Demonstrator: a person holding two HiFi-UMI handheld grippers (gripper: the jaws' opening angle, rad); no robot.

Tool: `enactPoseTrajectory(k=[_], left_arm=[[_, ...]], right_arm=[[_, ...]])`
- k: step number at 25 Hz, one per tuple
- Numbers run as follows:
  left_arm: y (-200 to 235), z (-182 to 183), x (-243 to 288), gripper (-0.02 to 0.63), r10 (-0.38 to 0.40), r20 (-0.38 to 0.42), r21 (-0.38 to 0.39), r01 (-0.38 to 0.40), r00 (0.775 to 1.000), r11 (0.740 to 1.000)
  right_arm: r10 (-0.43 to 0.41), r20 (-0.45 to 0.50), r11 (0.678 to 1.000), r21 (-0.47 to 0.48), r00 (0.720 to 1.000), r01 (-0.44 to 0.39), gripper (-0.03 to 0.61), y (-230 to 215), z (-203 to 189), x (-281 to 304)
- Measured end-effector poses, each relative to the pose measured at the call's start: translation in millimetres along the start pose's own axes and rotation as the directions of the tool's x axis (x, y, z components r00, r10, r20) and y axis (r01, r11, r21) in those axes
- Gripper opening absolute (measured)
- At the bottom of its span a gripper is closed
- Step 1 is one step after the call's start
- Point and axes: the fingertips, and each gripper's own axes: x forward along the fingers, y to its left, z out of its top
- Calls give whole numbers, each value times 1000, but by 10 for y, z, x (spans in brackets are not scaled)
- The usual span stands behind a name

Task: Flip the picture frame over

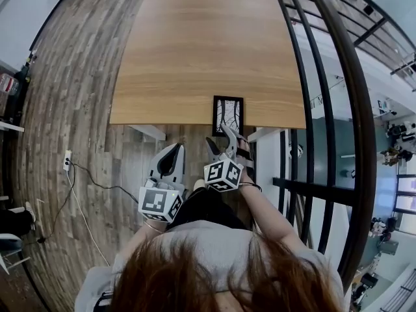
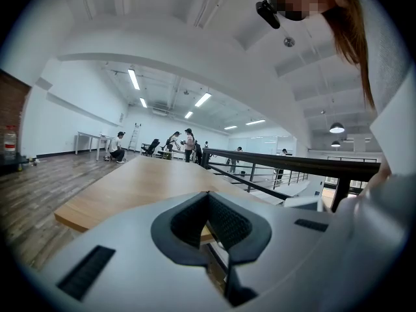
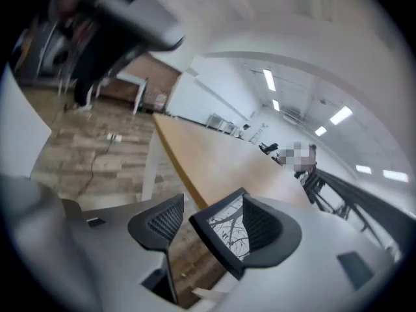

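A black picture frame [image 1: 227,112] with a branch picture facing up lies at the near edge of the wooden table [image 1: 195,44], its near end slightly past the edge. My right gripper [image 1: 221,140] is open around that near end. In the right gripper view the frame [image 3: 229,231] rests against the right finger [image 3: 276,229], and a gap separates it from the left finger [image 3: 159,223]. My left gripper [image 1: 173,151] hangs below the table edge to the left, apart from the frame. Its jaws [image 2: 209,207] are shut on nothing.
A black metal railing [image 1: 325,109] runs close along the table's right side. A white table leg [image 1: 153,132] stands under the near edge. A power strip [image 1: 67,162] with a cable lies on the wooden floor at left. Several people [image 2: 185,142] are far off beyond the table.
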Motion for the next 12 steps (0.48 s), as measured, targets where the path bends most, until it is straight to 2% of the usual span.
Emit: enactPoseTrajectory(k=[1, 3, 6, 8, 9, 12], left_arm=[[3, 22, 12, 6, -2, 6, 2, 2, 1000, 1000], [6, 98, 42, 6, -6, 25, 6, 6, 1000, 1000], [-68, 319, 75, 6, -29, 76, 14, 28, 997, 1000], [-181, 516, 96, 6, -58, 123, 26, 55, 991, 998], [-245, 608, 106, 6, -74, 146, 33, 70, 987, 997], [-428, 830, 129, 6, -118, 193, 52, 110, 974, 993]], right_arm=[[-11, 44, 994, 105, 999, 6, 270, -98, 137, -146], [-52, 176, 952, 306, 983, -4, 268, -390, 545, -495], [-124, 387, 856, 508, 914, -98, 268, -864, 1112, -1014], [-191, 450, 802, 584, 872, -126, 267, -1135, 1290, -1269], [-226, 454, 791, 602, 862, -110, 267, -1242, 1325, -1359], [-296, 440, 789, 613, 848, -43, 265, -1423, 1336, -1535]])
